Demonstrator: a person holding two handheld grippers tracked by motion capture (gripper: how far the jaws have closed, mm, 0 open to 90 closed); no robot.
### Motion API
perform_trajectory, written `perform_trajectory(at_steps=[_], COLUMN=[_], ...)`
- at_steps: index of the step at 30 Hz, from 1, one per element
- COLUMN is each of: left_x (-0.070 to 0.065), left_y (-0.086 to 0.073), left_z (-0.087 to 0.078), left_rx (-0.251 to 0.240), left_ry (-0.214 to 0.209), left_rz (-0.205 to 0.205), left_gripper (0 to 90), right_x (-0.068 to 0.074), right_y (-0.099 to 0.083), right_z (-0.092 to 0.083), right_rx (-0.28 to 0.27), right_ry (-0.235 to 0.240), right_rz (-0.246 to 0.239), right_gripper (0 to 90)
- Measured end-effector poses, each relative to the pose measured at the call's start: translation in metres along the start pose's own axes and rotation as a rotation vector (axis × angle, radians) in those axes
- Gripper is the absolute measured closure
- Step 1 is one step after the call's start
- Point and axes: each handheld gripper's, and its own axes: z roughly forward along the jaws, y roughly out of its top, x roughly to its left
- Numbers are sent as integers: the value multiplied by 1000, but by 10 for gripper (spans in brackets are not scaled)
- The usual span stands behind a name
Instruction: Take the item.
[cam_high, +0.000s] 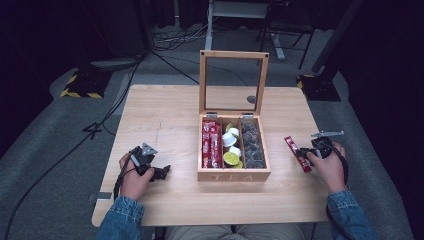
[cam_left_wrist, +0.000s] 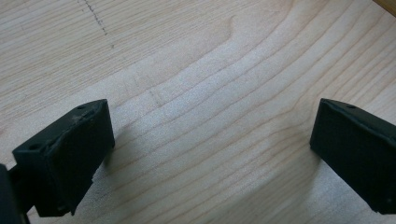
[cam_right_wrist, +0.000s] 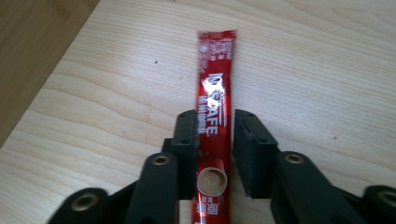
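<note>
My right gripper (cam_right_wrist: 215, 154) is closing around the thin red foil coffee stick (cam_right_wrist: 214, 116) over the light wooden table (cam_right_wrist: 303, 70) — light, soft, slippery, so I am gripping mid-length. My left gripper (cam_left_wrist: 212, 140) is hanging open, empty.

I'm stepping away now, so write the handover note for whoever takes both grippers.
Right gripper: jaws closed around a red coffee stick, held just over the table right of the tea box.
Left gripper: open, holding nothing, low over bare table left of the box.
Box lid stands open; more red sticks fill the left compartment.
Done: one stick gripped. Left: probably placing it; direction can't be told.
</note>
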Motion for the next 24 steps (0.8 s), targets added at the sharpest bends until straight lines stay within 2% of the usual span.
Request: perform_trajectory(at_steps=[9,12,15,17,21,24], left_x=[0,0,0,0,0,0], left_y=[0,0,0,0,0,0], left_z=[0,0,0,0,0,0], left_rx=[1,1,1,1,0,1], left_ry=[0,0,0,0,0,0], left_rz=[-1,-1,-1,0,1,2], left_gripper=[1,1,1,1,0,0], right_x=[-2,-1,0,1,6,9], right_y=[3,5,7,9,13,16], right_z=[-6,-10,-15,-20,-30,-35], right_rx=[-99,-138,-180,-199,-247,-271], right_ry=[9,9,34,65,85,83], right_rz=[21,5,7,33,18,-2], right_gripper=[492,451,417,414,415,415])
